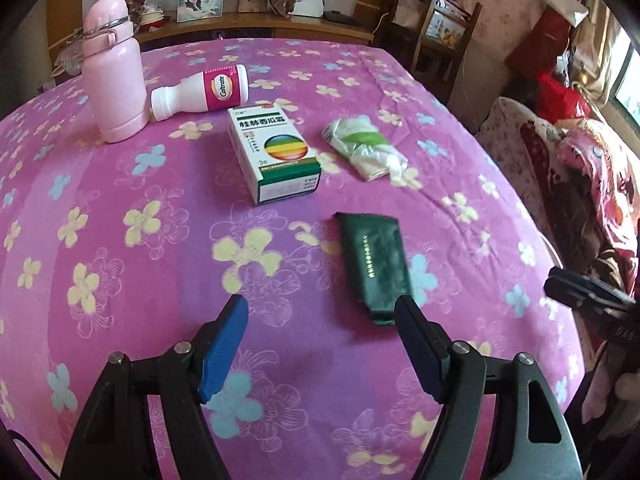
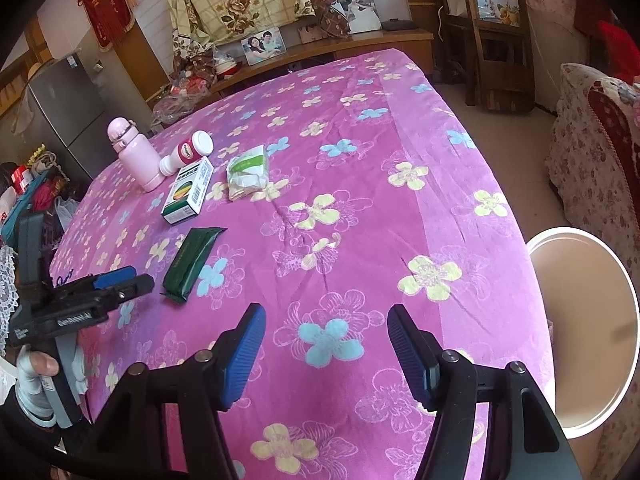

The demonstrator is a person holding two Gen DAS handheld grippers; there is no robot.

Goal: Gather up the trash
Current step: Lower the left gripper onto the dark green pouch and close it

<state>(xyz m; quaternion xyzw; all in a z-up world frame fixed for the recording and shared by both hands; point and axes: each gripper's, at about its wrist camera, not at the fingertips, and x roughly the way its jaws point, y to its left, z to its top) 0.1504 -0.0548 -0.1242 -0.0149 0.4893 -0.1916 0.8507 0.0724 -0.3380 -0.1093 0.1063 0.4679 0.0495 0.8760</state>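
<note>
Bed [image 1: 120, 264], pink flowered cover, carries everything; largest thing in view, serving as the work surface.

Round white bin [image 2: 628, 320] stands on the floor just off the bed's right edge, mouth up. Judged the drop point for trash, set where the right hand can reach it.

Pink flask [image 1: 114, 76] upright toward the far left corner; white supplement bottle [image 1: 204, 92] on its side, cap end touching or nearly touching the flask's base. Medicine box [image 1: 276, 152] lies flat just in front of the bottle. These look like keepers, grouped away from the near edge.

Crumpled tissue packet [image 1: 364, 148], wrapper torn open, sits beside the box toward the right edge. Likely trash.

Dark green wrapper [image 1: 376, 264], flat and creased, lies nearest the near edge, apart from the rest. Likely trash, and probably the first pick.

Left gripper [image 1: 322, 344]: jaws released, nothing between them; the wrapper's near end sits just beside the right pad, so approach looks under way, not yet straddled.

Right gripper [image 2: 326, 348]: jaws released, empty, over bare cover near the near edge, waiting between wrapper and bin.
</note>
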